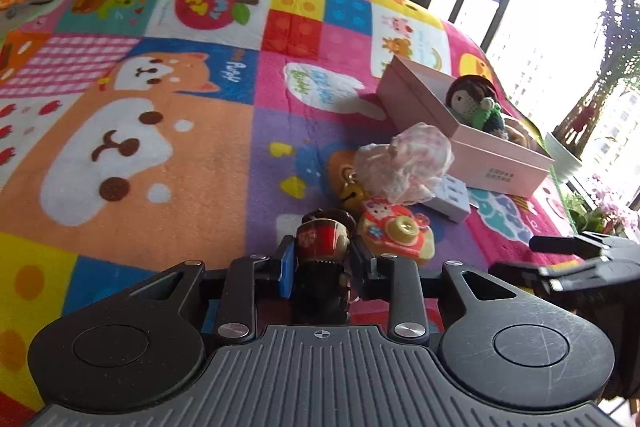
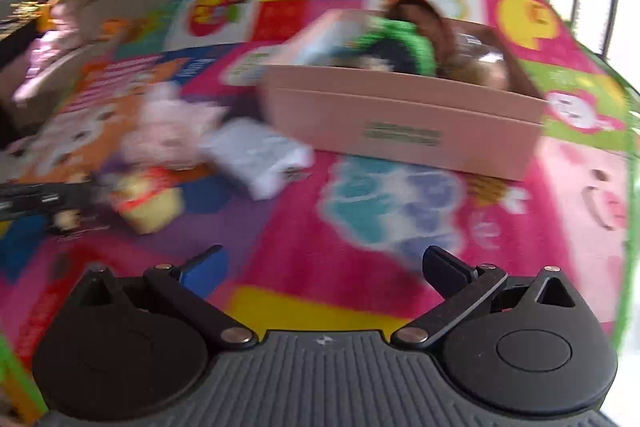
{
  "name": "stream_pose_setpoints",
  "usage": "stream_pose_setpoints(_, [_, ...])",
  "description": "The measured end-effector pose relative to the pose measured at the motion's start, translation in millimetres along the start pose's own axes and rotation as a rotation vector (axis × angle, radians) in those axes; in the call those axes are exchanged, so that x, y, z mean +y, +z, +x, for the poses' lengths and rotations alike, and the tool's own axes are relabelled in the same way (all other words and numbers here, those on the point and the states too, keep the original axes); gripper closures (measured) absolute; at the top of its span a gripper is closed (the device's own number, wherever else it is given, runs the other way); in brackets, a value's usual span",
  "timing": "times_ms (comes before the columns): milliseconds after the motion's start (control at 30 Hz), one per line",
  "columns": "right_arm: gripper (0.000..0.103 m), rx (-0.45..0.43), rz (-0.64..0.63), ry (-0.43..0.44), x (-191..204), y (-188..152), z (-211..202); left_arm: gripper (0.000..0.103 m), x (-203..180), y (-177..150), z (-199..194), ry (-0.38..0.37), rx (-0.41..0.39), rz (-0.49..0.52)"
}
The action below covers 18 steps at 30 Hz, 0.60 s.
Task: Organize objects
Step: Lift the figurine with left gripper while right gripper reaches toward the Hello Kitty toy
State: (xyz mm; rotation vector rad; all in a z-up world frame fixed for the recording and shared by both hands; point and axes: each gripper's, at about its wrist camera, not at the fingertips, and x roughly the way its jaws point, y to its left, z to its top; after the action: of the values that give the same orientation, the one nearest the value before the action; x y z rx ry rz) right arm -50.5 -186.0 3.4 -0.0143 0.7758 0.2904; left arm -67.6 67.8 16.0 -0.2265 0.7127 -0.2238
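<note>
Left wrist view: the left gripper [image 1: 320, 259] has its fingers closed around a small doll [image 1: 326, 247] with a red patterned body and dark hair, held upright between the blue pads. Just beyond it on the blanket [image 1: 160, 147] lies a toy camera [image 1: 396, 233] in yellow and pink, and beside that a yellow bell [image 1: 352, 191]. A crumpled pink-checked bag [image 1: 406, 163] sits behind them, touching a white charger [image 1: 450, 201]. Further right stands an open pink box [image 1: 460, 143]; a crocheted doll [image 1: 476, 105] with brown hair and a green scarf lies inside it. The right gripper's [image 1: 560, 261] dark fingers show at the right edge. A window [image 1: 520, 7] is beyond the blanket.

Right wrist view, blurred by motion: the right gripper [image 2: 324, 263] has its fingers spread wide apart, with nothing between them, above the blanket [image 2: 360, 247]. The box [image 2: 404, 123] stands ahead, the crocheted doll [image 2: 404, 39] inside. Left of it lie the charger [image 2: 260, 155], the bag [image 2: 168, 131] and the camera [image 2: 148, 203]. The left gripper [image 2: 36, 201] shows at the left edge.
</note>
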Motion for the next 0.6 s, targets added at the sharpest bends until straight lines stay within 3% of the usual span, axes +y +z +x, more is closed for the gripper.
stream_pose_setpoints(200, [0.003, -0.043, -0.219, 0.089, 75, 5, 3, 0.071, 8, 1, -2, -0.003, -0.003, -0.007])
stream_pose_setpoints(400, [0.031, -0.038, -0.315, 0.115, 107, 23, 32, 0.071, 15, 0, -4, -0.013, -0.016, -0.050])
stream_pose_setpoints(467, [0.057, -0.021, -0.315, 0.124, 108, 28, 31, 0.071, 15, -1, -2, -0.014, -0.025, -0.060])
stream_pose_setpoints(600, [0.060, -0.010, -0.360, 0.129, 98, 19, 10, 0.071, 4, 0, 5, -0.057, -0.030, -0.051])
